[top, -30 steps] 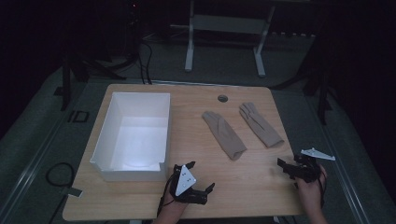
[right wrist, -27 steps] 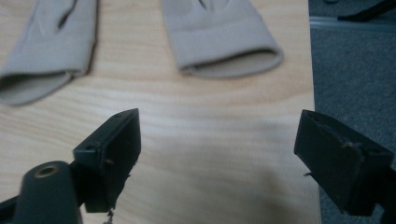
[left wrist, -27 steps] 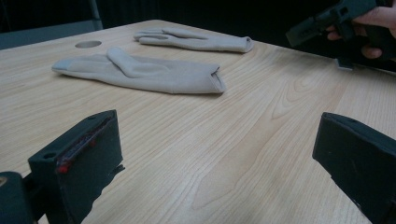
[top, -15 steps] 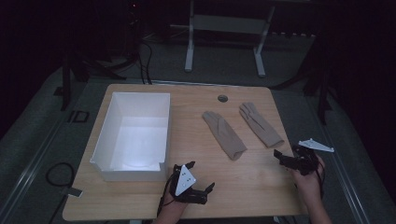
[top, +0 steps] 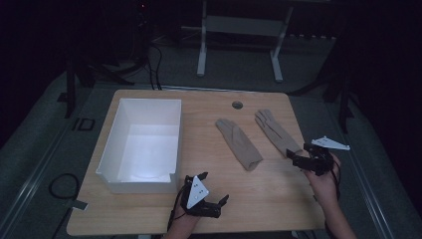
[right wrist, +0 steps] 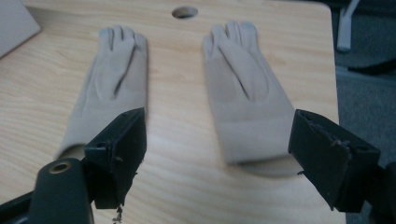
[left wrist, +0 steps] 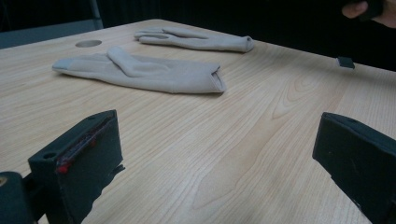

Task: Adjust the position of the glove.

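Both tongs gape empty: right tongs [top: 300, 158], lately narrowing, near the right glove [top: 276, 132]; left tongs [top: 213, 191] apart.

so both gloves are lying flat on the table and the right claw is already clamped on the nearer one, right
Not quite. Both gloves do lie flat on the table, but the right claw is open, holding nothing. In the right gripper view its jaws stand wide apart above the cuff of the right glove, with the left glove beside it, untouched.
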Available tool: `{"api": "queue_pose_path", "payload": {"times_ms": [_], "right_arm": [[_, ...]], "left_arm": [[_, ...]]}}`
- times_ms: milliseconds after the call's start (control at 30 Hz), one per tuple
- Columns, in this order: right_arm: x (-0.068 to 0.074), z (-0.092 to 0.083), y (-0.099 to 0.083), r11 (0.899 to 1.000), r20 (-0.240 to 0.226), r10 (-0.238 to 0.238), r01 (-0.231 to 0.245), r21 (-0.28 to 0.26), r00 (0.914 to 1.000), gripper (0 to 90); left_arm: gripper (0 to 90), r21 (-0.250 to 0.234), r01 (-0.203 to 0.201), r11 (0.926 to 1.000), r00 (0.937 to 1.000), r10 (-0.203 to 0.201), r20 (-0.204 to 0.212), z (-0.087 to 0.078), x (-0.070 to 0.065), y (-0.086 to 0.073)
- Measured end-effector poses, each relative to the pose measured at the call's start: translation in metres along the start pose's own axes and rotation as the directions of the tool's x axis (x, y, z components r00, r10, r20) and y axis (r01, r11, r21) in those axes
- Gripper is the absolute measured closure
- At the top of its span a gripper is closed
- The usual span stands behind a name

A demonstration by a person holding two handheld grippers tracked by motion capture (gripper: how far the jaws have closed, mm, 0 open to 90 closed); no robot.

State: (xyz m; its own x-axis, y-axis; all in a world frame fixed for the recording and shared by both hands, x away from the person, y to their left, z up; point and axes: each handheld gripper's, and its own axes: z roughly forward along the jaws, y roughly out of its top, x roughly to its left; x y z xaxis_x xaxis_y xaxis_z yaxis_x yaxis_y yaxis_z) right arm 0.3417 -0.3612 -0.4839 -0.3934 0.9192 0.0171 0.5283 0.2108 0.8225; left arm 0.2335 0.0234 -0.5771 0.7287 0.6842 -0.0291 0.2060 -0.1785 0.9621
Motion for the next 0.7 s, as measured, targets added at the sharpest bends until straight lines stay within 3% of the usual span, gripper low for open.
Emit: {"api": "queue_pose_path", "payload": {"times_ms": [400, 700], "right_arm": [[0.021, 0.018, 0.029, 0.999, -0.054, -0.033, 0.031, -0.045, 0.9980, 20.9], [0.044, 0.042, 0.046, 0.996, -0.133, -0.070, 0.062, -0.064, 0.9886, 22.3]], "left_arm": [[1.6, -0.001, -0.002, 1.0000, 1.0000, 0.002, 0.003, 0.000, 0.000, 0.000], [1.6, 0.000, -0.002, 1.0000, 1.0000, 0.002, 0.005, 0.000, 0.000, 0.000]]}}
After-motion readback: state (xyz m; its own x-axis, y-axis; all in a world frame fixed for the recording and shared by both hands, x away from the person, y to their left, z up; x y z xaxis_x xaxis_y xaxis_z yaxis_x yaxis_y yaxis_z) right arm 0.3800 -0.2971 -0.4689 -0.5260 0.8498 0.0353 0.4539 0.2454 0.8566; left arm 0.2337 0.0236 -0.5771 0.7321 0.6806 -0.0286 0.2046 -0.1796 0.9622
